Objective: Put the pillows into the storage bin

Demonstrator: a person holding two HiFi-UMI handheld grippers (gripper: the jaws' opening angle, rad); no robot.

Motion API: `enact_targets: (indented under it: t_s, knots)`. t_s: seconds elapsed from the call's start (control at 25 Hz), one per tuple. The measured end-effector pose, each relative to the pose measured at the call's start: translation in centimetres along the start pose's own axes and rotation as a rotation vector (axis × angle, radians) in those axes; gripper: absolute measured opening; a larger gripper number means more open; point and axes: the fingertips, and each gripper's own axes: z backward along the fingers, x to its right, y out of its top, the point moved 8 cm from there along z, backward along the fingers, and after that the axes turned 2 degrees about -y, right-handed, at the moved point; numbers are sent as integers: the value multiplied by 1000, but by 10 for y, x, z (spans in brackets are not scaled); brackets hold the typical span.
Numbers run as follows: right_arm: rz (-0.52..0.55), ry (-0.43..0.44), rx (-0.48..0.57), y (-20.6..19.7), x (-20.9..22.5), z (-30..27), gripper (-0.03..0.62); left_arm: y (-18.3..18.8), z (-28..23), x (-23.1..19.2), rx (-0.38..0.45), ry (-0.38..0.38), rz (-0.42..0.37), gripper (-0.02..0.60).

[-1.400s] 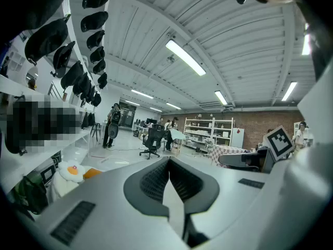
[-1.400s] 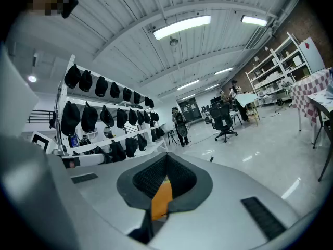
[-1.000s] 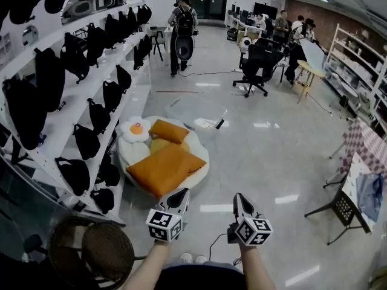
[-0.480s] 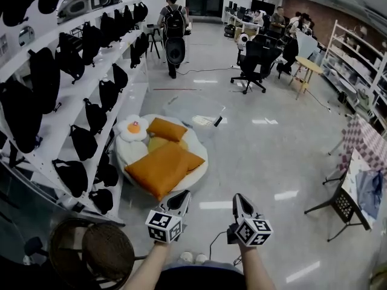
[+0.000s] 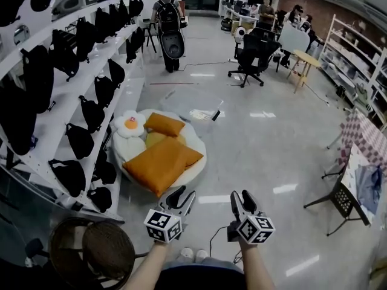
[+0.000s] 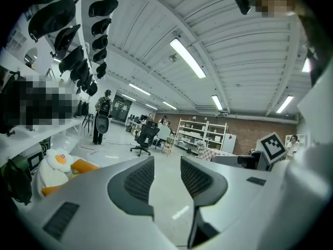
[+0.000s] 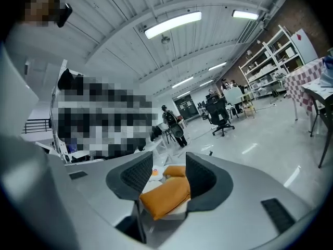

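A big orange pillow (image 5: pixel 158 165) lies on a round white cushion (image 5: pixel 196 162) on the floor, with a smaller orange pillow (image 5: pixel 164 124), a yellow one (image 5: pixel 158 140) and a fried-egg pillow (image 5: pixel 130 125) behind it. Beyond them stands a clear storage bin (image 5: pixel 190 101). My left gripper (image 5: pixel 183 197) and right gripper (image 5: pixel 242 199) hang side by side in the air, well short of the pillows. Both have their jaws opening, with nothing between them. The right gripper (image 7: pixel 169 178) points at the big orange pillow (image 7: pixel 166 194). The left gripper (image 6: pixel 166 176) points past the egg pillow (image 6: pixel 54 163).
White shelving (image 5: pixel 130 95) hung with black bags runs along the left, close beside the cushion. A wicker stool (image 5: pixel 91 252) stands at the lower left. A person with a backpack (image 5: pixel 166 17), office chairs (image 5: pixel 251 56) and a folding table (image 5: pixel 344 201) are farther off.
Both grippers' jaws were together and now stand parted. The person with the backpack has walked farther away. The pillows have not moved.
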Motion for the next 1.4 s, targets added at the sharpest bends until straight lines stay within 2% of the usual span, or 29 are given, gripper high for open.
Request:
enact_targets:
  t_s: [0.76,0.96,1.12,1.4]
  knots:
    - [-78,-117,60,-14,-7,6,181,0,-6,-31,-14,-67,12,160]
    - [-69,-145,65,-11,-5,3,181,-1,-20,-36,-19,-91,27,160]
    - [-66,-160,80,-4,3,-7,181,2,-37,-39,-19,-117,10,160]
    - [-46,-154,105,15,23,-36,181,16,-72,-52,19,-112,-8,161]
